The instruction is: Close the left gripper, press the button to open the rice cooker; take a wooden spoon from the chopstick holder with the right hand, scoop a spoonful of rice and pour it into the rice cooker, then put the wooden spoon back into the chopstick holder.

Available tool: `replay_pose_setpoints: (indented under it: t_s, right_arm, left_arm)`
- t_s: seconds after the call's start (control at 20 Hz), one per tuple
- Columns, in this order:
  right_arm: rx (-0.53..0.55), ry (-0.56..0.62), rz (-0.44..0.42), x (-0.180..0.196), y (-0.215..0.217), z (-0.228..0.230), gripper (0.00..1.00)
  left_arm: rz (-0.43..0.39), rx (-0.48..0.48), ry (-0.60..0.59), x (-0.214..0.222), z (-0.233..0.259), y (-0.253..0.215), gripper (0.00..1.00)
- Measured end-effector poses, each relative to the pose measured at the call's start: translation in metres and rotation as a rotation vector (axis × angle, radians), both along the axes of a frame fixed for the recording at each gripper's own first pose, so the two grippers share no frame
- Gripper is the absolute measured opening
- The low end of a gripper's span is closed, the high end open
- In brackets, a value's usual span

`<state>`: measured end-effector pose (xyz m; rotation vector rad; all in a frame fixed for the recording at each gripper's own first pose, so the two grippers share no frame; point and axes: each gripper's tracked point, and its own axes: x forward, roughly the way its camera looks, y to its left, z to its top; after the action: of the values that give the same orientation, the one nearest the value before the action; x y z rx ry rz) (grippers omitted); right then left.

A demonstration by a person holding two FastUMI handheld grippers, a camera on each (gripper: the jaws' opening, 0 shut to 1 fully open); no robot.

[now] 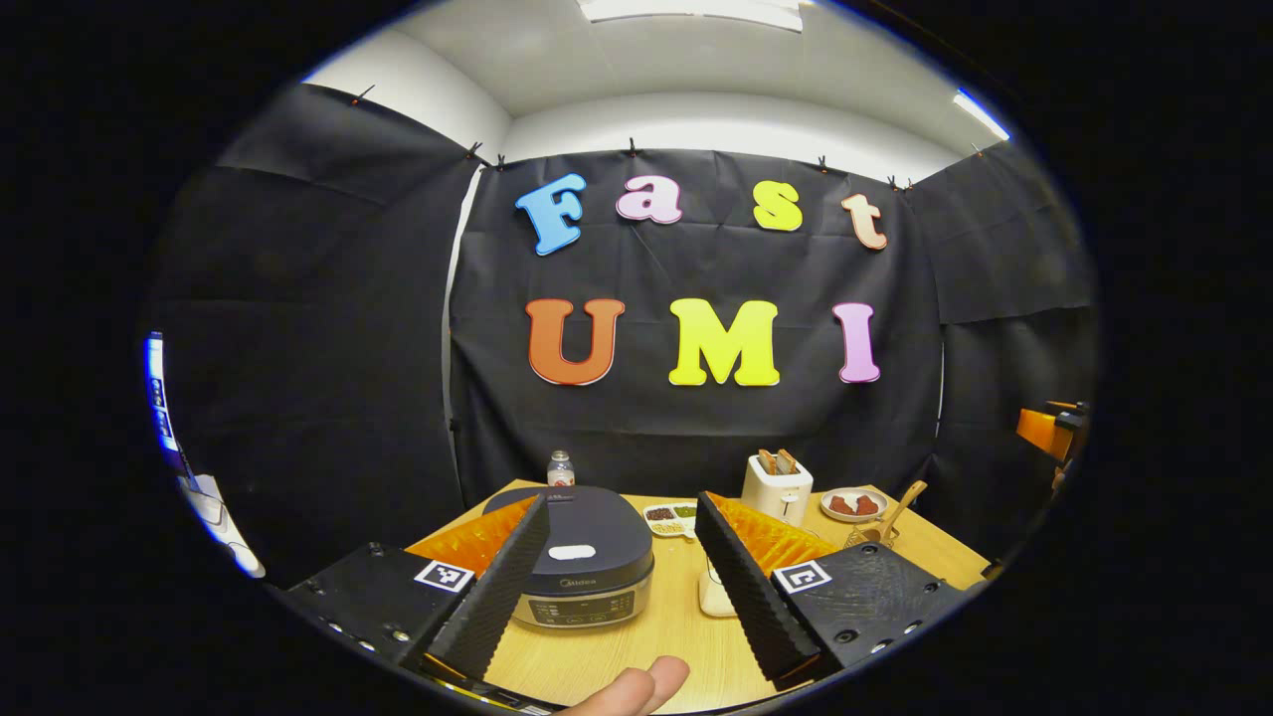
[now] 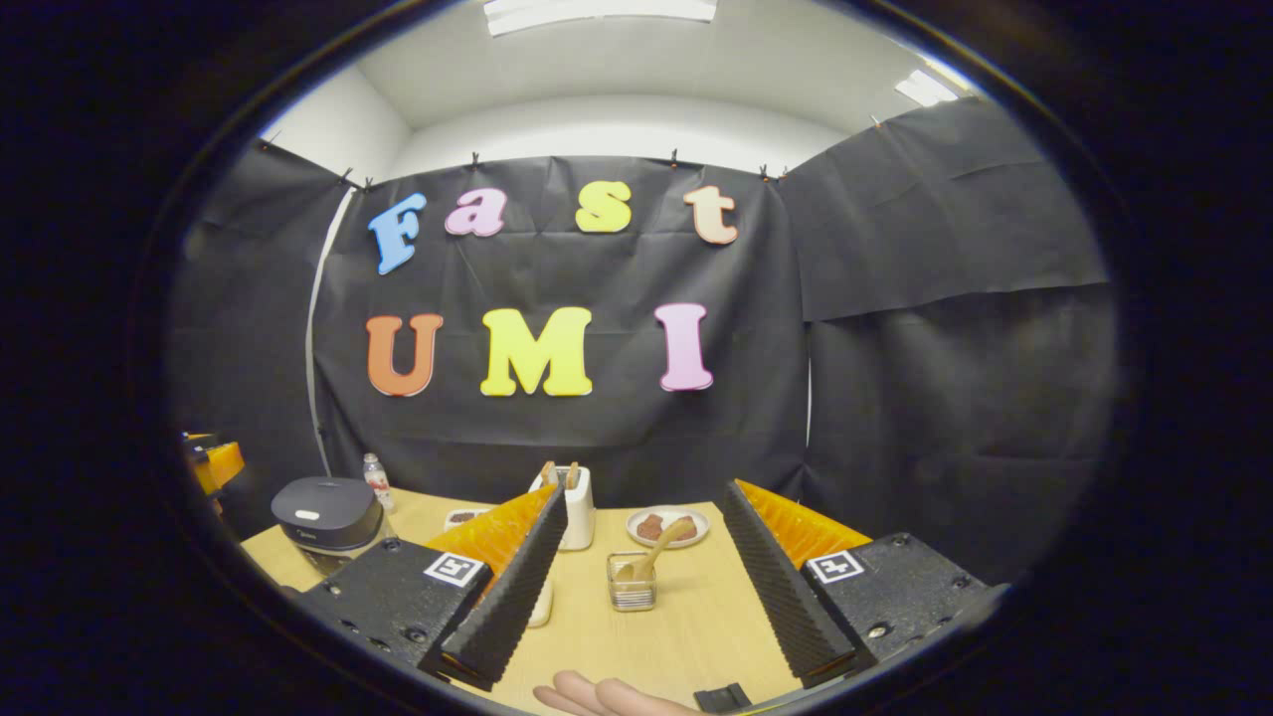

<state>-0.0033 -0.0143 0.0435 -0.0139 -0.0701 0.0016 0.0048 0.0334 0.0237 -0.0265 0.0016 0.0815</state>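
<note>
The dark rice cooker [image 1: 582, 572] stands shut on the wooden table [image 1: 617, 661], a white button [image 1: 572, 551] on its lid. My left gripper [image 1: 622, 505] is open, held above and short of the cooker, nothing between its fingers. At the right a clear chopstick holder [image 1: 873, 535] holds a wooden spoon [image 1: 903, 502]. In the right gripper view my right gripper [image 2: 644, 492] is open, with the holder [image 2: 632, 585] and spoon [image 2: 658, 549] framed between its fingers, farther off. The cooker [image 2: 326, 512] sits at the far left. A white cup [image 1: 712, 594] is half hidden behind a finger.
A white toaster [image 1: 778, 489] with bread, a plate [image 1: 853, 504] of brown food, a small snack tray [image 1: 671, 517] and a bottle [image 1: 560, 467] line the table's back. A thumb [image 1: 636, 688] shows at the bottom. Black cloth walls surround the table [image 2: 686, 636].
</note>
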Motion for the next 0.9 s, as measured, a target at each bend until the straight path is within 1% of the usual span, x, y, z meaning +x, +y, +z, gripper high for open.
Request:
replay_pose_setpoints:
  t_s: [0.1,0.15,0.35,0.4,0.55,0.6,0.65,0.7,0.75,0.8,0.85,0.9]
  right_arm:
    - [-0.001,-0.012,0.005,-0.002,0.001,0.004,1.0]
    - [0.0,-0.013,0.011,-0.003,0.002,0.004,0.97]
    - [0.0,-0.015,0.022,-0.006,0.002,0.005,0.97]
    - [0.003,-0.016,0.021,-0.007,0.002,0.005,1.0]
    - [0.013,-0.02,0.032,-0.009,0.002,0.002,1.0]
    - [0.017,-0.018,0.037,-0.01,0.002,0.0,0.97]
    - [0.022,-0.019,0.043,-0.011,0.003,-0.001,0.97]
    - [0.026,-0.021,0.046,-0.011,0.002,-0.003,1.0]
    - [0.029,-0.024,0.046,-0.011,0.0,-0.003,0.97]
    - [0.03,-0.026,0.042,-0.01,-0.002,-0.004,1.0]
    - [0.031,-0.029,0.042,-0.01,-0.003,-0.006,1.0]
    - [0.032,-0.031,0.046,-0.01,-0.003,-0.007,1.0]
  left_arm:
    - [0.002,-0.002,-0.009,-0.001,0.006,-0.001,0.94]
    - [-0.002,-0.002,-0.008,0.001,0.007,-0.002,0.94]
    - [0.009,-0.017,-0.01,0.0,0.012,0.0,0.94]
    - [0.01,-0.027,-0.012,0.0,0.013,0.0,0.94]
    - [0.019,-0.043,-0.019,0.002,0.013,0.002,0.94]
    - [0.026,-0.049,-0.017,0.003,0.011,0.002,0.94]
    - [0.035,-0.054,-0.01,0.004,0.008,0.003,0.94]
    - [0.037,-0.057,-0.008,0.005,0.008,0.003,0.94]
    - [0.03,-0.057,-0.01,0.006,0.008,0.001,0.94]
    - [0.016,-0.056,-0.017,0.006,0.009,0.001,0.94]
    - [0.001,-0.058,-0.009,0.007,0.006,0.002,0.94]
    - [-0.005,-0.06,0.01,0.012,0.001,0.004,0.89]
